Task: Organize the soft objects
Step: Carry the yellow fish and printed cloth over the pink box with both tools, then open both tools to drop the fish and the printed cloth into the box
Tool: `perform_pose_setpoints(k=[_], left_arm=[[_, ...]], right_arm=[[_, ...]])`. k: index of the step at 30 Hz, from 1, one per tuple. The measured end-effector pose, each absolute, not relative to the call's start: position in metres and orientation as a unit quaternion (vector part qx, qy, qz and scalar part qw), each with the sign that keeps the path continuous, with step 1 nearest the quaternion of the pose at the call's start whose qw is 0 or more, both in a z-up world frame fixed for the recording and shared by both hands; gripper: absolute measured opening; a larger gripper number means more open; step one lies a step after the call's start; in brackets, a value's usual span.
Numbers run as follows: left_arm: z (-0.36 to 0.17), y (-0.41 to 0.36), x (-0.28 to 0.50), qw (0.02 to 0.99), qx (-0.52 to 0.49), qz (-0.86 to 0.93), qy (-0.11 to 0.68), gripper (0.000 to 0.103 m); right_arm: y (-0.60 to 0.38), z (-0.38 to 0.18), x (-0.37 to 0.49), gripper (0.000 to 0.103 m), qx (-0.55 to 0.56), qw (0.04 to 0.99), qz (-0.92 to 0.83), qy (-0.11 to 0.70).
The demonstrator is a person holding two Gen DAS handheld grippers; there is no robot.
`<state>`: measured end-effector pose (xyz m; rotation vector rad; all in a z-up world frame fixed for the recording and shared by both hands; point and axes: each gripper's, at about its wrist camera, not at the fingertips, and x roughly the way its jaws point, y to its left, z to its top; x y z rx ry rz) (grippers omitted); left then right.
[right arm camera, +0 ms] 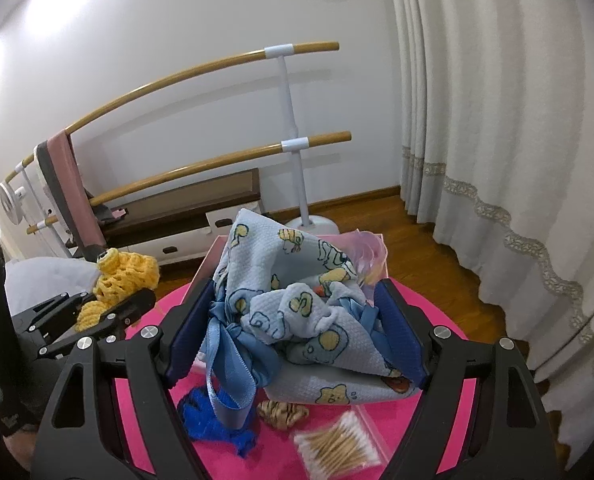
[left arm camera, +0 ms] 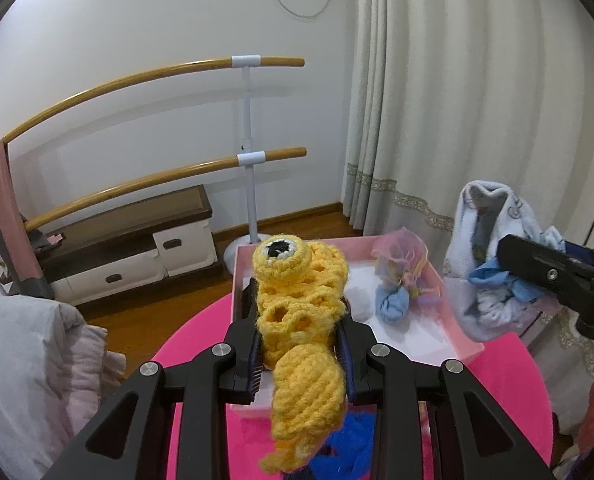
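Note:
My left gripper [left arm camera: 299,316] is shut on a yellow crocheted toy [left arm camera: 297,320] with a black-and-white eye, held above the near edge of a pink box [left arm camera: 469,344]; it also shows at the left of the right wrist view [right arm camera: 121,280]. My right gripper [right arm camera: 297,320] is shut on a light blue printed cloth [right arm camera: 321,320] with a blue satin ribbon [right arm camera: 225,364], held over the box; the cloth shows at the right of the left wrist view [left arm camera: 489,264]. In the box lies a small blue and pastel tulle bundle [left arm camera: 401,280].
A round pink table [right arm camera: 449,412] bears the box, a blue yarn piece [right arm camera: 213,420], a tan striped scrunchie [right arm camera: 283,414] and a clear packet of cotton swabs [right arm camera: 337,448]. A ballet barre stand [left arm camera: 249,152], low cabinet [left arm camera: 137,248], curtain [left arm camera: 477,100] and grey bedding [left arm camera: 29,380] surround it.

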<state>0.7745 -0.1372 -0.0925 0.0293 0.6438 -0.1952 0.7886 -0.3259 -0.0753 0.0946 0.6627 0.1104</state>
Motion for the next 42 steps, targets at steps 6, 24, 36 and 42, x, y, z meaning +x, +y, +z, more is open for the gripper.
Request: perform_pose_setpoints(k=[6,24,36,42], left_arm=[[-0.093,-0.149,0.826,0.94,0.006,-0.097,0.328,0.028],[-0.139,-0.167,0.946,0.919,0.0,-0.11,0.379,0.028],[-0.171,-0.175,0.992,0.904,0.008,-0.118,0.411,0.033],[-0.181,-0.178,1.005,0.903,0.007,-0.105,0.417,0.072]], right_arm=[[-0.333,-0.086,0.822,0.078,0.047,0.936,0.044,0.346],[-0.337,-0.126,0.872,0.078,0.043,0.917,0.03,0.397],[-0.341,-0.154,0.89,0.078,0.055,0.902,0.026,0.427],[-0.342,-0.164,0.892,0.082,0.061,0.895,0.027,0.441]])
